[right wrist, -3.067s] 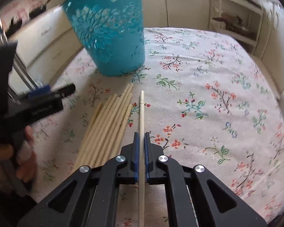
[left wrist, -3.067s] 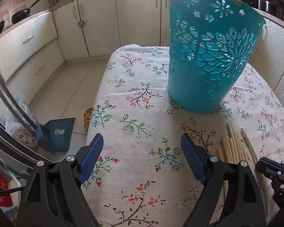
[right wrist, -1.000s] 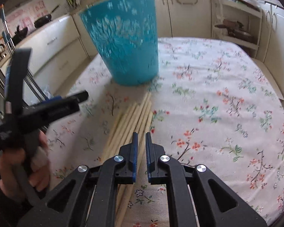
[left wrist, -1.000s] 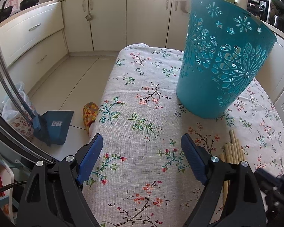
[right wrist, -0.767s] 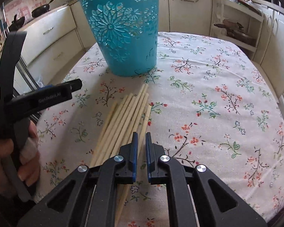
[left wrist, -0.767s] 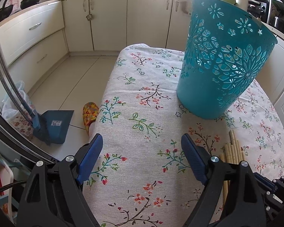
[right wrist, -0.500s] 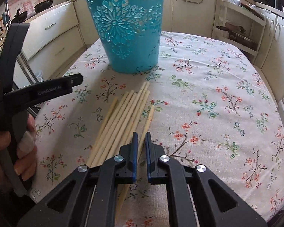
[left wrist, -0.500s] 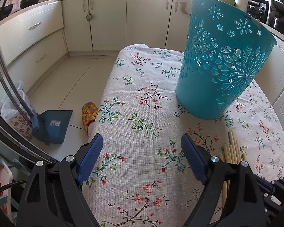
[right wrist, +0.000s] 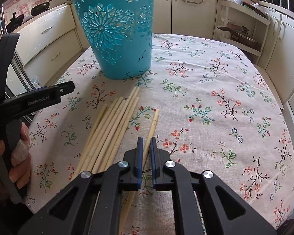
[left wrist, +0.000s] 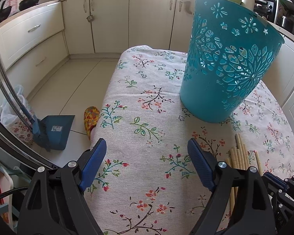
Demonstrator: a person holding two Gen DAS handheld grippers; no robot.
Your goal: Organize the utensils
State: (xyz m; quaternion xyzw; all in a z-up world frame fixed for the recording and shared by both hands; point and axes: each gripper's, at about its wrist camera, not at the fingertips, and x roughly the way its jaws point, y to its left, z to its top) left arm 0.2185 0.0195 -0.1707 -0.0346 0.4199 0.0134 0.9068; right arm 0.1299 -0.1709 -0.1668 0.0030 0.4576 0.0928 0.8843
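A teal cut-out basket (right wrist: 117, 31) stands upright on the floral tablecloth (right wrist: 215, 101); it also shows in the left wrist view (left wrist: 225, 62). Several pale wooden chopsticks (right wrist: 111, 129) lie bundled in front of it, with one chopstick (right wrist: 151, 129) lying apart to their right. My right gripper (right wrist: 145, 146) sits low over that single chopstick, its jaws a narrow gap apart and straddling it without pinching. My left gripper (left wrist: 147, 156) is wide open and empty over the cloth, left of the chopsticks (left wrist: 239, 156). It also shows in the right wrist view (right wrist: 54, 94).
The table's left edge drops to a tiled floor with a blue dustpan (left wrist: 54, 131) and a patterned slipper (left wrist: 90, 117). Cream kitchen cabinets (left wrist: 107, 19) surround the table. An open shelf unit (right wrist: 243, 27) stands at the back right.
3 s ago the right gripper was shut on one chopstick; it has since let it go beside the bundle. In the last second it moved closer over that chopstick. The left gripper stayed almost still.
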